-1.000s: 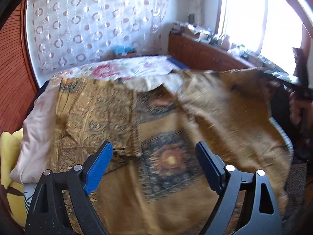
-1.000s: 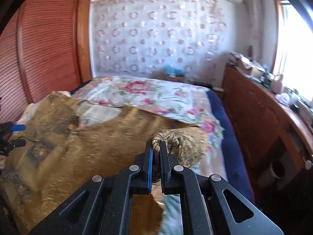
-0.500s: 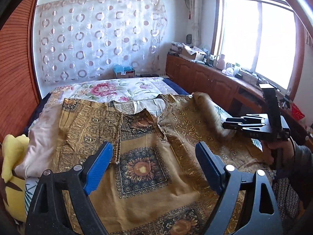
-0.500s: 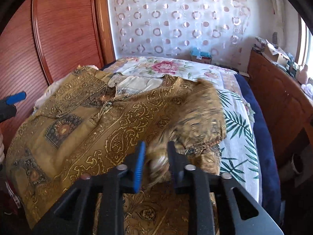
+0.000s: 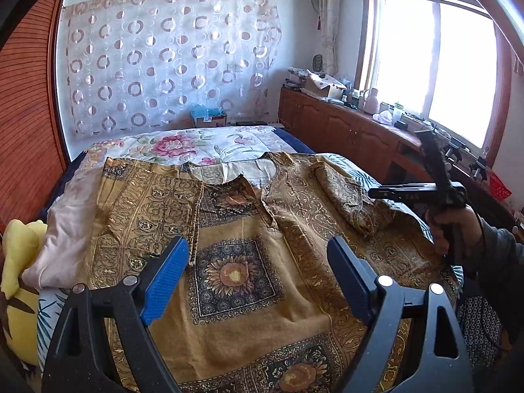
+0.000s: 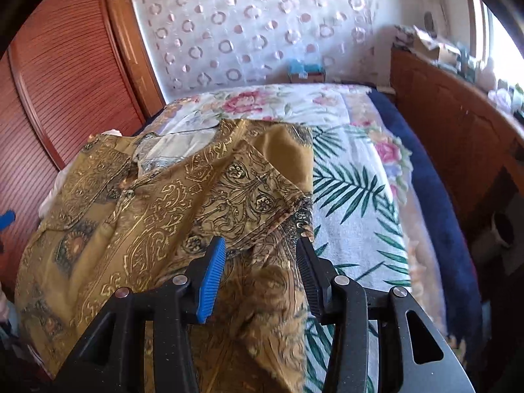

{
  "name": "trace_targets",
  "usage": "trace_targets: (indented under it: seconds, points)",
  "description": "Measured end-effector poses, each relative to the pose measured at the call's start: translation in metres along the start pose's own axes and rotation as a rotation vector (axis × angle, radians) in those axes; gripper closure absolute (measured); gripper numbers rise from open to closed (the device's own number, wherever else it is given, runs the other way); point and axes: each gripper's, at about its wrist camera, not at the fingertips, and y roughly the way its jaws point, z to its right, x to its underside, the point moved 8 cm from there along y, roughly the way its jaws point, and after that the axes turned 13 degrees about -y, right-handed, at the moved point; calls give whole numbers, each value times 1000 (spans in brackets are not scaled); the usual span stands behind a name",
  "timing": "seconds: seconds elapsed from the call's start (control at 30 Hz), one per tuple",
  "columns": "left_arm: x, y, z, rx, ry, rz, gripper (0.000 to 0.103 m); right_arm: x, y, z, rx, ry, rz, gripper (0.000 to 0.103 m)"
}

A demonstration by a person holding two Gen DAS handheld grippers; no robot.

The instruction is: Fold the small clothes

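A gold-brown patterned tunic lies spread on the bed, neckline toward the far end. Its left sleeve is folded inward over the body. The right sleeve lies bunched, folded over the tunic's right side. My left gripper hovers open above the sunflower square on the chest, with nothing between its fingers. My right gripper is low over the right sleeve's cuff. Its jaws are opening; cloth lies between them but the pads do not press on it. In the left wrist view a hand holds the right gripper.
The bed's floral sheet shows beyond the tunic, a palm-leaf sheet and navy blanket to its right. A pink cloth and yellow plush lie at left. A cluttered wooden cabinet runs under the window; slatted wardrobe doors stand left.
My right gripper, shut on the right sleeve a second ago, has opened, let the sleeve go and sunk toward the bed. The tunic has settled flat. The left gripper stays open.
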Motion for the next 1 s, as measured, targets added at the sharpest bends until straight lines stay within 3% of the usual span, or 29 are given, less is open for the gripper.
trace_targets:
  seconds: [0.23, 0.37, 0.47, 0.53, 0.77, 0.93, 1.0]
  points:
    - [7, 3, -3, -9, -4, -13, 16, -11, 23, 12, -43, 127, -30, 58]
    - [10, 4, -5, -13, -11, -18, 16, -45, 29, 35, 6, 93, -69, 74]
    - [12, 3, -6, -13, -15, -17, 16, -64, 30, 38, 17, 65, -78, 94]
    - [12, 1, -7, -13, -18, -16, 16, -80, 42, 40, 28, 33, -65, 99]
    - [11, 1, -16, -22, -40, -13, 16, -118, 32, 12, -28, -50, 51, 100]
    - [6, 4, -29, -43, -60, -6, 16, -135, 33, -25, -174, -78, 69, 100]
    - [5, 5, -35, -51, -68, -7, 16, -139, 33, -31, -152, -106, 72, 87]
